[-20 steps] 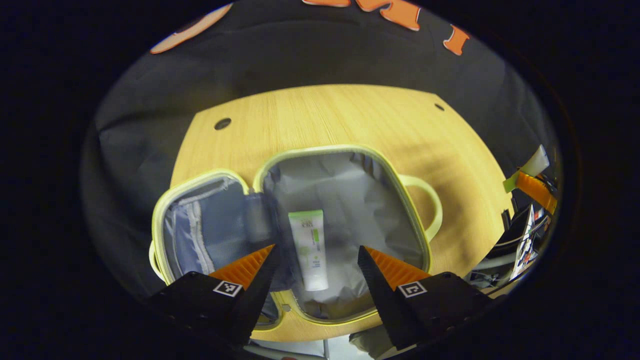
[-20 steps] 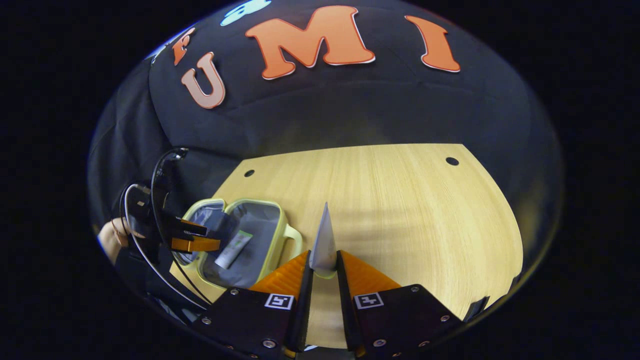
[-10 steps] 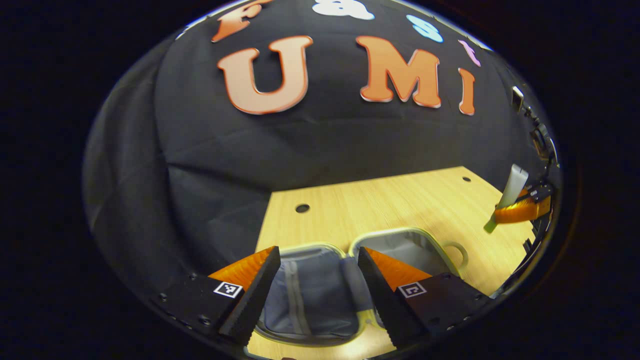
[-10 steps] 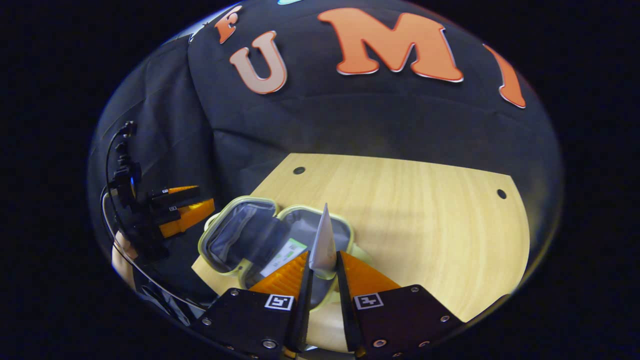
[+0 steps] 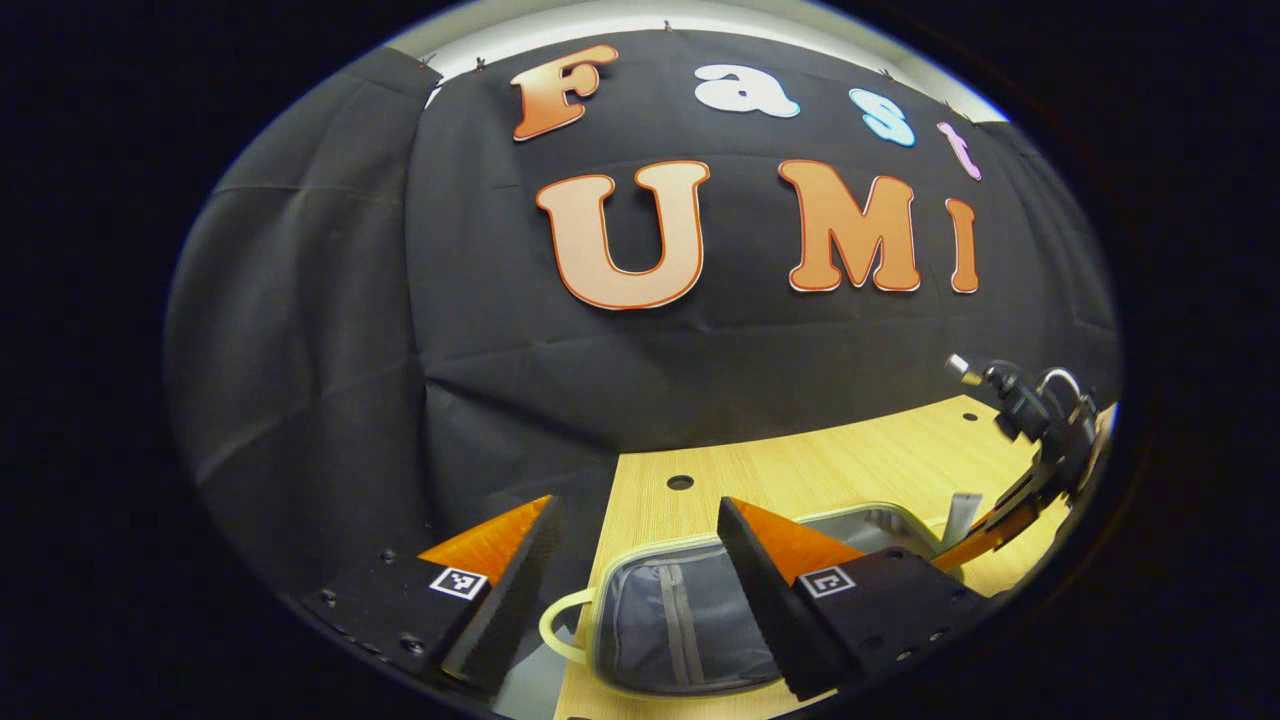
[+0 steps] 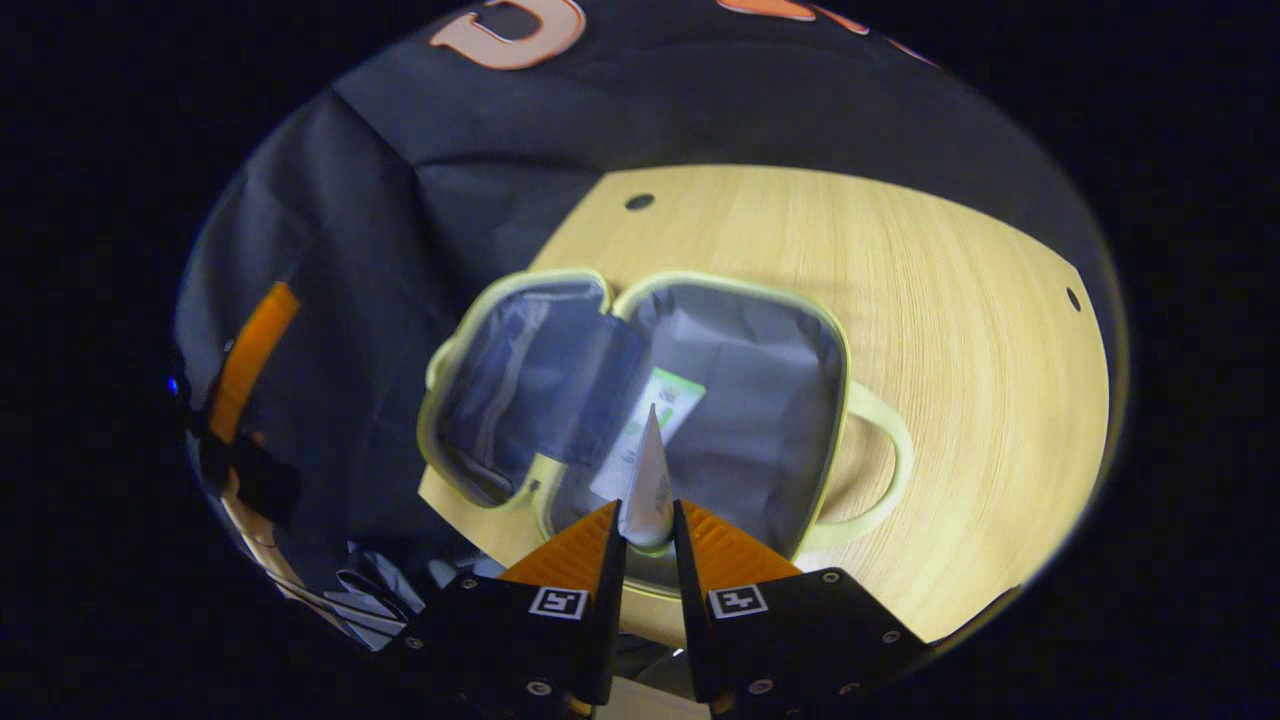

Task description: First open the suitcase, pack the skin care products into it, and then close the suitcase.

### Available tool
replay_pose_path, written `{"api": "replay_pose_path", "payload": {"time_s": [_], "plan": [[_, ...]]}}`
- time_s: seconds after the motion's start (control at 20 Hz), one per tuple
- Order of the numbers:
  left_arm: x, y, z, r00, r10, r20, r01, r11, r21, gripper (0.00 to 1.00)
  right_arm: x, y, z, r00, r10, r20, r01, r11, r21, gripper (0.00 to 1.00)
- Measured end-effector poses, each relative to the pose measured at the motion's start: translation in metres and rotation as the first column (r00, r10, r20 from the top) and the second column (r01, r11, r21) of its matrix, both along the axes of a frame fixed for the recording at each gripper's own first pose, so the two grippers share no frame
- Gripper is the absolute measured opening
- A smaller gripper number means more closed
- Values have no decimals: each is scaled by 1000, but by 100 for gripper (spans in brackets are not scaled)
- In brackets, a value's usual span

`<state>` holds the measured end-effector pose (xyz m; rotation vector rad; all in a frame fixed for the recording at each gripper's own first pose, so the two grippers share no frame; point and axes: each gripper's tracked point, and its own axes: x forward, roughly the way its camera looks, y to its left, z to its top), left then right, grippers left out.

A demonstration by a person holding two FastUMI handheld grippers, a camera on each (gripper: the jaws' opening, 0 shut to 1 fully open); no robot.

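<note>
Now right gripper (image 6: 648, 535) clenched on a tube (image 6: 646, 480) over the open suitcase (image 6: 845, 400), centre of desk (image 6: 980, 330); second tube (image 6: 655, 415) inside at 12 o'clock. Left gripper (image 5: 632, 585) released, over the suitcase's lid half.

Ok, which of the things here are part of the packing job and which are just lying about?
Part of the job:
- open suitcase
- green and white tube lying inside it
- second tube held in the right tool
- left tool, open

Just lying about:
- wooden table
- cables below the table edge
</note>
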<state>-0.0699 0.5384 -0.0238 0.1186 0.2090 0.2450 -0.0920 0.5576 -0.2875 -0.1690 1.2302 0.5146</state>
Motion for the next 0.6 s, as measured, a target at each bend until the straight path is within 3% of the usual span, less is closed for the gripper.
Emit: {"api": "replay_pose_path", "payload": {"time_s": [0.15,0.35,0.4,0.5,0.6], "plan": [[-8,7,-8,1000,8,-9,-9,999,-31,97,-3,-1,-24,996,-53,-72,50,998,-30,30],[-18,19,-19,999,33,-37,-34,998,-50,97,10,-14,-30,997,-80,-15,78,994,-80,34],[-19,21,-20,999,33,-41,-35,998,-55,97,13,-15,-27,996,-84,-6,83,994,-77,47],[-19,26,-24,998,41,-49,-44,997,-64,97,15,-18,-23,995,-94,13,95,992,-78,54],[-19,34,-32,997,56,-58,-62,993,-100,97,20,-19,-16,994,-104,46,107,992,-63,74]]}}
